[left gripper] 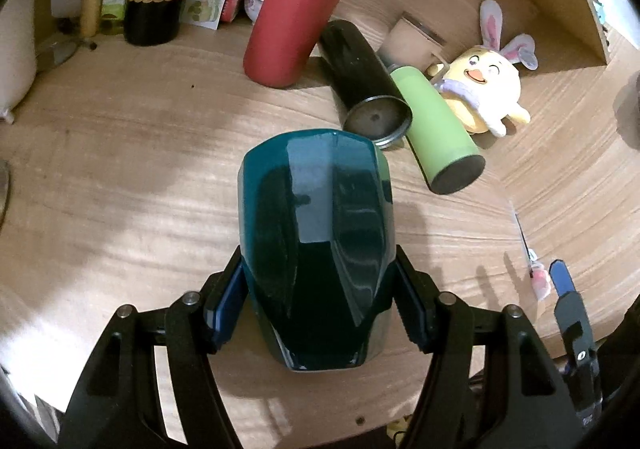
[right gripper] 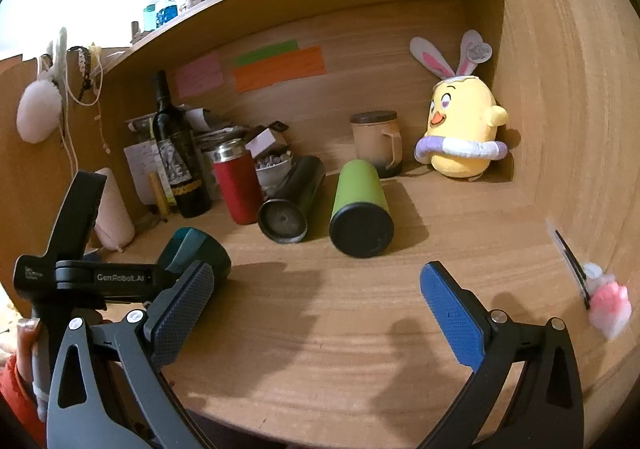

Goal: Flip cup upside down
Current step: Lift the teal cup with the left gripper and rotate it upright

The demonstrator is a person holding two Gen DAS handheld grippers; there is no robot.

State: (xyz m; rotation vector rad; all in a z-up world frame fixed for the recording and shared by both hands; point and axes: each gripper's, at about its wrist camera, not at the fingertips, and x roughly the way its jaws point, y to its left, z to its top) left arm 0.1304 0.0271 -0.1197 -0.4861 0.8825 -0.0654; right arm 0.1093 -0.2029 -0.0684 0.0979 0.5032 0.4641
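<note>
A glossy dark teal faceted cup (left gripper: 316, 233) lies on its side between the blue pads of my left gripper (left gripper: 318, 301), which is shut on it just above the wooden desk. In the right wrist view the cup (right gripper: 196, 249) shows at the left, held by the left gripper (right gripper: 120, 277). My right gripper (right gripper: 316, 301) is open and empty over the desk's front middle; one of its fingers (left gripper: 564, 285) shows at the right of the left wrist view.
A red tumbler (right gripper: 236, 185) stands behind; a black tumbler (right gripper: 290, 203) and a green tumbler (right gripper: 360, 209) lie on their sides. A mug (right gripper: 376, 145), a chick plush (right gripper: 460, 129), a wine bottle (right gripper: 176, 153) and clutter stand at the back. A pink-topped pen (right gripper: 592, 289) lies right.
</note>
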